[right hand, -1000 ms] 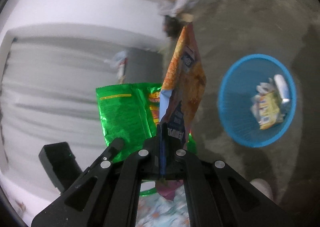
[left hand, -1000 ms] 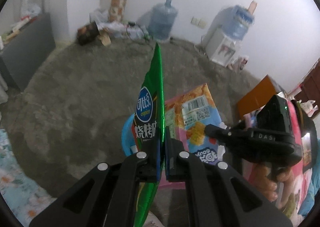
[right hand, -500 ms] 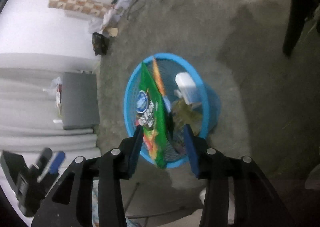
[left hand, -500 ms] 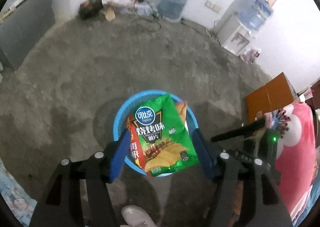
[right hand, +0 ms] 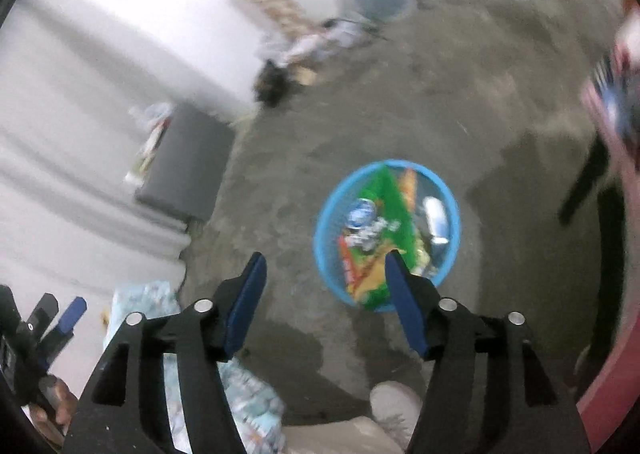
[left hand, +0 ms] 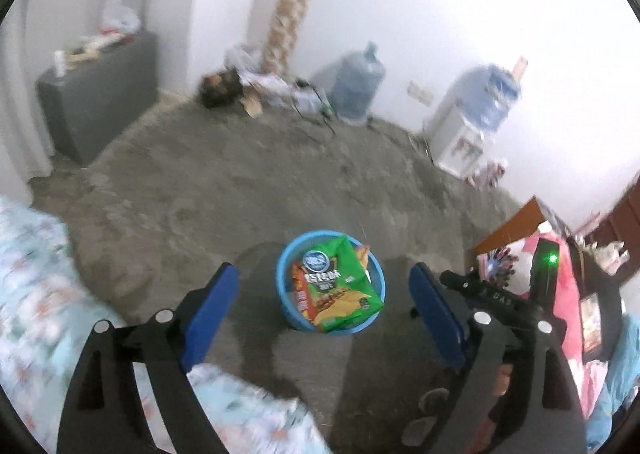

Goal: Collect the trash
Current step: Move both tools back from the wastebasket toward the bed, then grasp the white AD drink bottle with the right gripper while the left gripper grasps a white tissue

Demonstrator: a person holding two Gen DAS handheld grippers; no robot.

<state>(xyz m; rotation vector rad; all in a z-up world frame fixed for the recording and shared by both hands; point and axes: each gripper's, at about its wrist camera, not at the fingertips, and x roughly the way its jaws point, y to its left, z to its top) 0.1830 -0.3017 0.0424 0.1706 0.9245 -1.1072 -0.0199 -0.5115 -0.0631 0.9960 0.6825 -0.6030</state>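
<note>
A round blue trash basket (left hand: 288,306) stands on the grey floor; it also shows in the right wrist view (right hand: 326,254). A green chip bag (left hand: 340,290) lies on top of the trash in it, with an orange snack bag (left hand: 362,253) behind it. In the right wrist view the green bag (right hand: 384,225), the orange bag (right hand: 408,181) and a pale can (right hand: 436,217) lie inside. My left gripper (left hand: 324,294) is open and empty above the basket. My right gripper (right hand: 326,274) is open and empty, also above it.
A grey cabinet (left hand: 96,97) stands at the left wall. A water jug (left hand: 358,87), a water dispenser (left hand: 476,121) and a patterned roll (left hand: 288,17) stand along the far wall. A floral blue bedsheet (left hand: 36,294) lies at lower left. A shoe (right hand: 396,406) is below.
Both grippers opened and let go of the green and orange bags, which dropped into the blue basket. Both grippers have since drawn up and back from the basket.
</note>
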